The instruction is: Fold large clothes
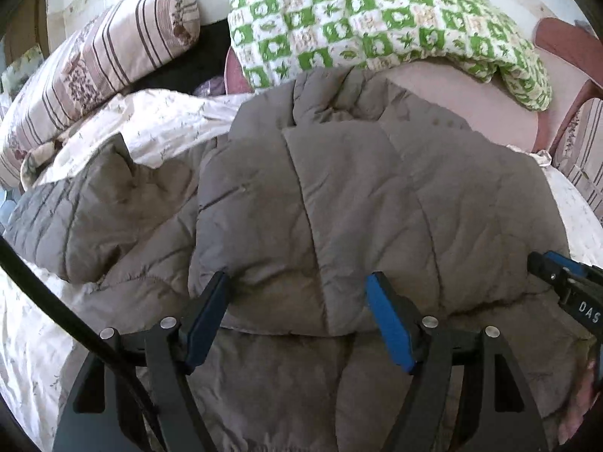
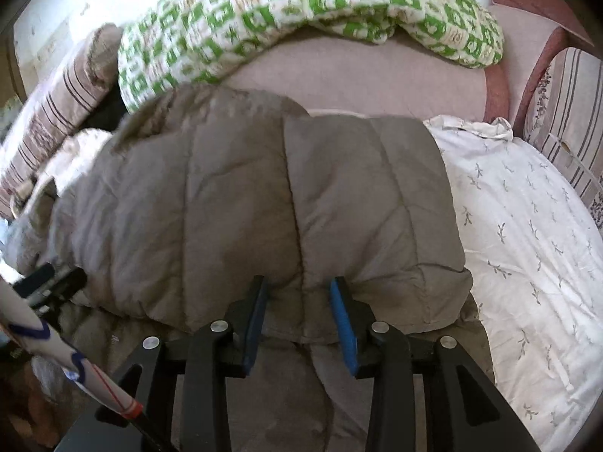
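A bed (image 2: 527,226) with a white sheet printed with small grey sprigs fills the room, and on it lies one big grey-brown padded coat (image 1: 339,196). The coat is quilted in broad panels, puffy and creased. Its upper layer is folded back over the lower one, so a thick rounded fold edge runs across the near side, and a sleeve or hood bunches out to the left of the coat.

Beyond the coat sits one green-and-white checked blanket (image 1: 358,19), heaped on a pink cover. Left of the coat lies a striped pillow (image 1: 94,64); a second striped pillow (image 2: 565,113) stands past the coat's right edge.

Two tools are at the coat's near fold edge, both tilted downward onto it. The left tool (image 1: 297,301) has its black and blue fingers spread wide, the fold edge bulging between them; the pads touch the fabric's sides, but I cannot tell whether they pinch it. The right tool (image 2: 299,301) stands narrower, its two fingers on either side of a ridge of the fold and pressing into it, so it is gripping the coat. Each tool shows at the edge of the other's view.
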